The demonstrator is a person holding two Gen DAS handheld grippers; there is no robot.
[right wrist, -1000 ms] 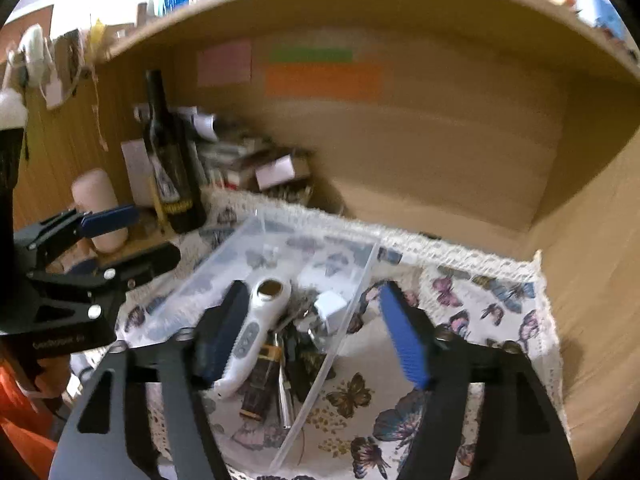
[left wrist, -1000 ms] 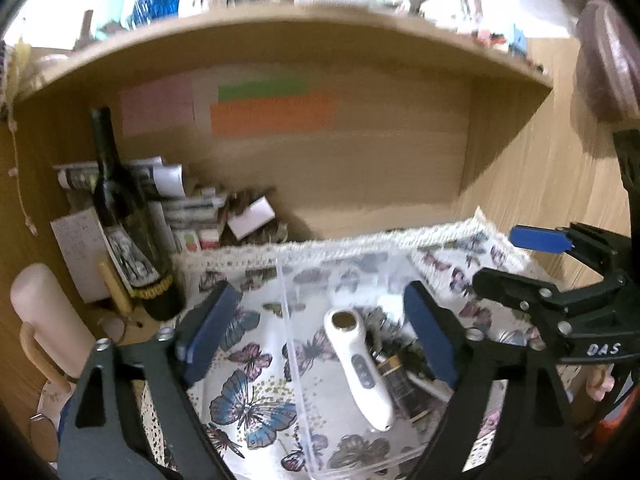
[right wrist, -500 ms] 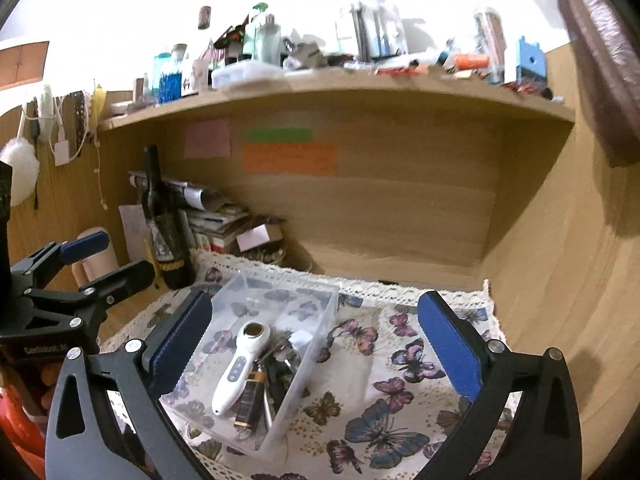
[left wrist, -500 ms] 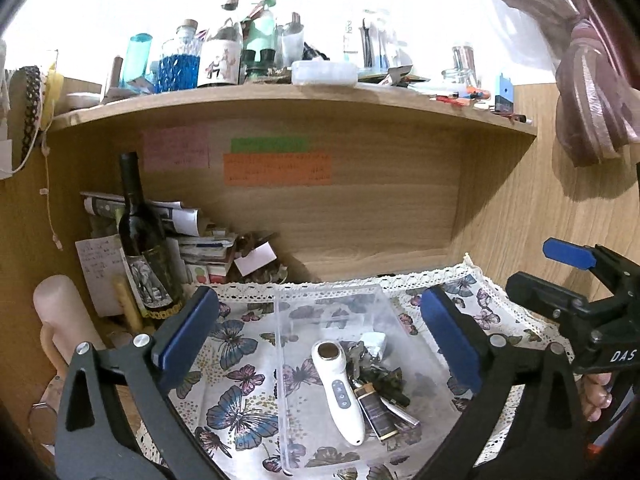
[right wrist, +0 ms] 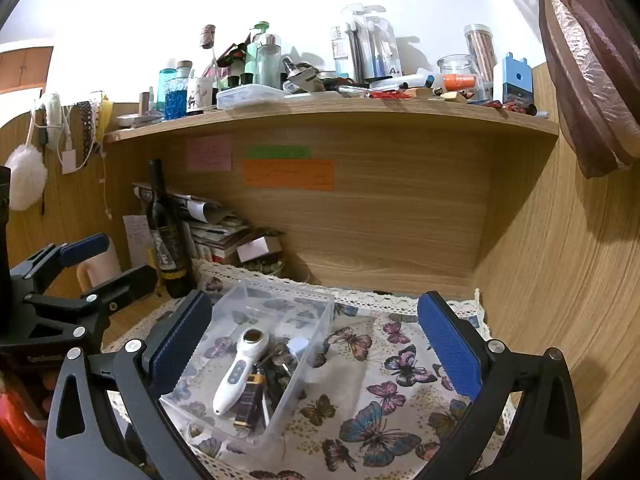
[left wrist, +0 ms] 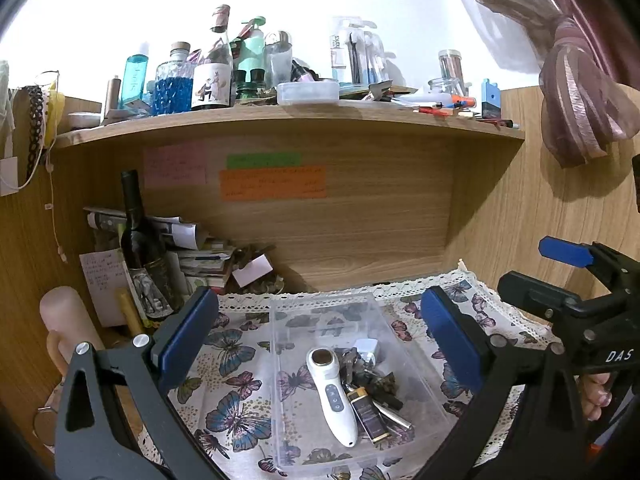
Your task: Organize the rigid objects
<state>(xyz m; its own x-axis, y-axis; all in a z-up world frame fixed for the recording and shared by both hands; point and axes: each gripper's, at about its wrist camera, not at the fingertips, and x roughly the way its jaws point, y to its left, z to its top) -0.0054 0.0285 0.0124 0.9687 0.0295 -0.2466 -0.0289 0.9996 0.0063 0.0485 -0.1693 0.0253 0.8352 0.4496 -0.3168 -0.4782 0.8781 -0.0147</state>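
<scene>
A clear plastic box [left wrist: 276, 360] stands on the butterfly-print cloth [left wrist: 232, 364] under the shelf. Inside lie a white handheld device [left wrist: 332, 392], a dark gold-capped tube [left wrist: 366, 412], a bunch of keys [left wrist: 356, 364] and a small white block [left wrist: 368, 348]. My left gripper [left wrist: 320, 302] is open, back from the box, with nothing between its blue pads. My right gripper [right wrist: 314, 304] is open too, above the cloth, and the box [right wrist: 260, 308] with the white device [right wrist: 236, 372] lies below its left finger. Each gripper shows in the other's view: right [left wrist: 548, 272], left [right wrist: 106, 264].
A dark wine bottle [left wrist: 140, 248] and a pile of papers [left wrist: 192, 248] stand at the back left. A pale pink cylinder [left wrist: 68, 320] is at the far left. The wooden shelf [left wrist: 280, 116] overhead carries several bottles and jars. A wooden wall [right wrist: 560, 280] closes the right side.
Both grippers have drawn back and up from the box and their jaws have widened. The shelf top has come into view. The box's contents have not moved.
</scene>
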